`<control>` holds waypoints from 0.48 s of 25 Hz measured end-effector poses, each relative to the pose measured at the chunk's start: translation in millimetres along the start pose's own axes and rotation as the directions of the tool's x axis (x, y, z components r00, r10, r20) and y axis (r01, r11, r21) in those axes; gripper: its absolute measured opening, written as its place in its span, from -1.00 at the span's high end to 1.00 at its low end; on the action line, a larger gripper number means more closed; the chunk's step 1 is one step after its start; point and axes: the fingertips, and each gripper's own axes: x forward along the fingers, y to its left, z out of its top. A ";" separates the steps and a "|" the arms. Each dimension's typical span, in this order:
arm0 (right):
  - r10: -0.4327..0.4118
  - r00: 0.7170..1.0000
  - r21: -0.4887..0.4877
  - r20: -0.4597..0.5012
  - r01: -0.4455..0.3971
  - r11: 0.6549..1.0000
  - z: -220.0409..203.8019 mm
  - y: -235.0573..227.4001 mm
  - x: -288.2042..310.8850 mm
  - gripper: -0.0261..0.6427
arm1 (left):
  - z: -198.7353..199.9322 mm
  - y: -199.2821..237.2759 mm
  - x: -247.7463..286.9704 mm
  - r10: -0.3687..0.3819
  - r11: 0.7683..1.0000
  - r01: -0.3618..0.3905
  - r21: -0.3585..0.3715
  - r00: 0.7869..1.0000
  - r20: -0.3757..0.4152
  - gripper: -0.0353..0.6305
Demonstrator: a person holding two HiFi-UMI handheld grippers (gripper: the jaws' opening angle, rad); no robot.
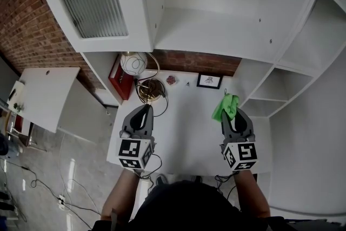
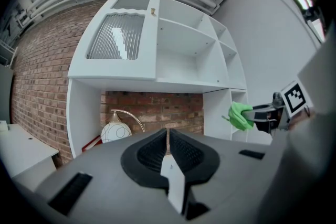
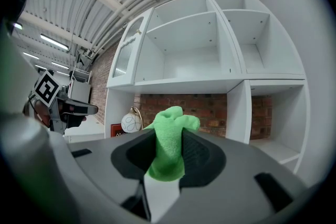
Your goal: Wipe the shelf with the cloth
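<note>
- Between the jaws of my right claw sits the green cloth, pinched tight, with a bunched tuft poking past the tips.
- Ahead of and above that claw lies the shelf, its board running side to side, clear of the cloth.
- My left claw is closed and empty alongside. I judge the right one leads.

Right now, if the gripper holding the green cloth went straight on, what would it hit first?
Probably the brick wall at the back, green cloth touching first. The right gripper has a free path till then, though depth is unclear.
</note>
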 end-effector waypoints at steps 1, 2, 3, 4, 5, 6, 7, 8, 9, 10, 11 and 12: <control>-0.001 1.000 0.000 0.000 0.001 1.000 0.1 0.1 -0.1 0.56 | -0.3 0.1 -0.2 0.000 1.000 0.000 0.000 1.000 -0.001 0.84; -0.001 1.000 0.001 0.000 0.001 1.000 0.2 0.2 -0.2 0.56 | -0.6 0.0 -0.5 -0.001 1.000 0.001 0.000 1.000 -0.002 0.84; -0.001 1.000 0.002 0.000 0.001 1.000 0.2 0.1 -0.3 0.56 | -1.0 -0.1 -0.6 -0.001 1.000 0.001 -0.001 1.000 -0.003 0.84; -0.001 1.000 0.003 0.000 0.001 1.000 0.2 -0.1 -0.3 0.56 | -1.4 -0.2 -0.6 -0.001 1.000 0.001 -0.002 1.000 -0.003 0.84; -0.001 1.000 0.003 0.001 0.001 1.000 0.2 -0.2 -0.2 0.56 | -1.6 -0.2 -0.6 -0.001 1.000 0.001 -0.002 1.000 -0.003 0.84; -0.001 1.000 0.002 0.001 0.001 1.000 0.2 -0.3 -0.2 0.56 | -1.6 -0.2 -0.6 0.000 1.000 0.000 -0.002 1.000 -0.003 0.84; 0.000 1.000 0.001 0.001 0.000 1.000 0.3 -0.3 -0.3 0.56 | -1.4 -0.4 -0.6 0.000 1.000 0.000 -0.001 1.000 -0.003 0.84; 0.001 1.000 0.001 0.001 -0.001 1.000 0.5 -0.2 -0.6 0.56 | -1.3 -0.7 -0.8 0.000 1.000 0.000 0.000 1.000 -0.004 0.84; 0.002 1.000 0.002 0.001 -0.002 1.000 0.6 -0.1 -0.8 0.56 | -1.4 -1.1 -0.9 -0.001 1.000 0.001 -0.001 1.000 -0.006 0.84; 0.003 1.000 0.003 0.001 -0.003 1.000 0.6 0.0 -0.9 0.56 | -1.9 -1.6 -1.1 -0.002 1.000 0.002 -0.002 1.000 -0.011 0.84; 0.003 1.000 0.004 0.001 -0.003 1.000 0.4 -0.1 -1.0 0.56 | -2.3 -1.9 -1.2 -0.002 1.000 0.002 -0.003 1.000 -0.014 0.84; 0.003 1.000 0.005 0.001 -0.003 1.000 0.1 -0.4 -1.2 0.56 | -1.9 -2.2 -1.0 -0.002 1.000 0.001 -0.001 1.000 -0.011 0.84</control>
